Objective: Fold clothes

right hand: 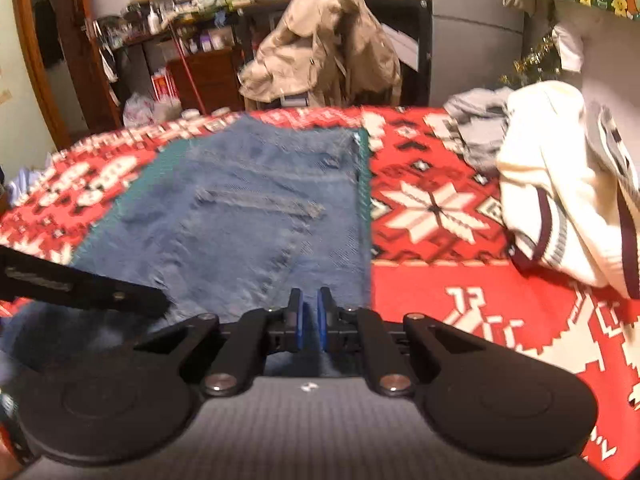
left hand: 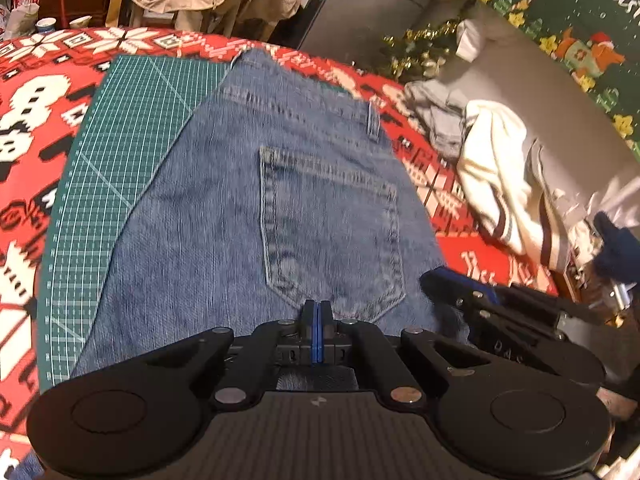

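Worktop (left hand: 32,128): covered by a red patterned cloth, a green cutting mat (left hand: 120,128) on top.
Jeans (left hand: 280,200): lay flat on the mat, back pocket (left hand: 328,232) up, waistband at the far end; stretched away from both tongs.
Pile (right hand: 560,184): cream sweater and grey garment, right of the jeans, well apart.
Left tongs (left hand: 317,312): blue pads pressed together at the near denim edge below the pocket; whether cloth was pinched, cannot tell.
Right tongs (right hand: 310,312): pads slightly apart, over the jeans' near right corner.
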Available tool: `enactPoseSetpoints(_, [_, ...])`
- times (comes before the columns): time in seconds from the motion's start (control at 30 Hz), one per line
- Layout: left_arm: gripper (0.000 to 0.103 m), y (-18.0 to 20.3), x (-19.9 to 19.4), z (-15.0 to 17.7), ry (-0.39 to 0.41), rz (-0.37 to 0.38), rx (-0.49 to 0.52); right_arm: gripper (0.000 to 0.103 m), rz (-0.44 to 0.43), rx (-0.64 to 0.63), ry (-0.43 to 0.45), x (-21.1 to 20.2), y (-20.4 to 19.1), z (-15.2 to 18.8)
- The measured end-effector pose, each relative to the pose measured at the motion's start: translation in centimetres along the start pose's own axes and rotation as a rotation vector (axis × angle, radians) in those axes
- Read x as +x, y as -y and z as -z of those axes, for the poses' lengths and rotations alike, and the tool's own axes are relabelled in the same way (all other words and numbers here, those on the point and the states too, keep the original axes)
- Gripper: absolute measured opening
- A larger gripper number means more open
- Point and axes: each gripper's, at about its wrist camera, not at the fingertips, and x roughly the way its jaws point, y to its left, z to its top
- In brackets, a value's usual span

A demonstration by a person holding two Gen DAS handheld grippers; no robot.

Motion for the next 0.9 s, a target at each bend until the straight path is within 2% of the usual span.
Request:
enactPoseSetpoints(0.2, [0.0,-0.6,-1.5,1.8,-0.025,0.013,-0.012,0.009,0.018,-0.03,-0.015,-2.0,2.3,2.5])
enactPoseSetpoints(0.3, [0.0,-0.4,-2.6,2.5,-0.019,0.03,-0.017,0.01,0.006,0.008,-0.026,-3.6,3.1,3.6])
enactPoseSetpoints(0.47, [0.0,0.7,-4.1,2.6,0.04,0.069,0.011,0.01,-0.056,-0.03,0.054,-6.2,0.9,2.8])
enactPoseSetpoints(0.53, [0.0,0.5,-3.5,2.6,0.03,0.07,-0.003,0.01,-0.089,-0.061,0.059,-6.1,-0.5,2.4])
enactPoseSetpoints(0.63, [0.0,0.0,-2.6,2.7,0.013,0.055,-0.024,0.01,-0.086,-0.097,0.028,-4.2,-2.1,2.2])
enactPoseSetpoints(0.73, [0.0,-0.5,-2.5,3.2,0.002,0.023,-0.032,0.007,-0.066,-0.078,-0.022,-3.0,-1.5,2.9])
enactPoseSetpoints(0.9, [0.001,-1.4,-2.7,4.1,-0.01,0.018,-0.037,0.006,-0.094,-0.085,-0.036,-4.8,0.4,4.5])
